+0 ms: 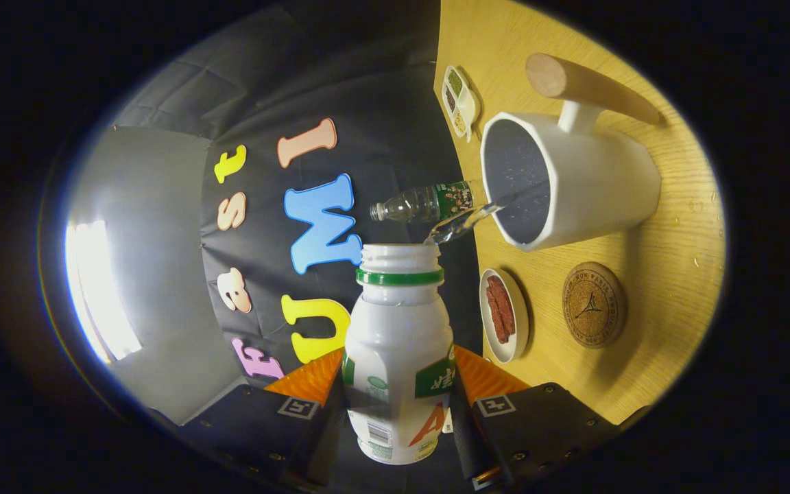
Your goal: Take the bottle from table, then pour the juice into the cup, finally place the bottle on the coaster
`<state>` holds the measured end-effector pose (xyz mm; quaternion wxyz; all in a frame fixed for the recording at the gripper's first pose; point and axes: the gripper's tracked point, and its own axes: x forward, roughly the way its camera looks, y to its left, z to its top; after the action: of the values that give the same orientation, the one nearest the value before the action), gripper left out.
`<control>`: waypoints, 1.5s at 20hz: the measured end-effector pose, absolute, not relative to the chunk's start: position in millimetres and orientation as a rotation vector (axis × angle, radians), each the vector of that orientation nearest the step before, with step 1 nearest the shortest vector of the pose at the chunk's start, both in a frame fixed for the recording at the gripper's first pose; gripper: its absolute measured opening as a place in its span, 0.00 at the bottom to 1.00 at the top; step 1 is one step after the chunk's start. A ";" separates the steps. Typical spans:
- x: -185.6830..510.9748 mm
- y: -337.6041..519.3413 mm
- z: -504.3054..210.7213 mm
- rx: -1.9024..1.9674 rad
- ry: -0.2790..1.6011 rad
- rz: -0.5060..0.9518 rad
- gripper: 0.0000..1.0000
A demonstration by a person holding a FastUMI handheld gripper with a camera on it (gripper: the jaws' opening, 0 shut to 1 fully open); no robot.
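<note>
While our gripper (398,398) pinches the white plastic bottle (398,357) between both fingers, we see liquid running from its mouth into the white handled cup (573,182) on the wooden table (669,274); beside the cup lies the round cork coaster (593,304).

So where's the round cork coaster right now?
In the gripper view, the coaster lies on the wooden table, beyond the fingers, beside the small dish and near the white cup.
</note>
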<state>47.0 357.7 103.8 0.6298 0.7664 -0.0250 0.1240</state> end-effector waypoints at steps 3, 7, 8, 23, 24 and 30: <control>48.0 358.2 103.8 1.756 -0.054 0.284 0.68; 47.7 358.1 103.2 1.760 -0.054 0.284 0.68; 47.8 357.7 103.2 1.763 -0.055 0.285 0.68; 49.4 355.4 98.2 1.802 -0.060 0.279 0.68; 50.5 356.4 97.4 1.805 -0.059 0.278 0.68; 52.9 345.9 94.9 1.833 -0.070 0.267 0.68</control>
<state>52.9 345.9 94.9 0.6003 0.7909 -0.0300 0.1152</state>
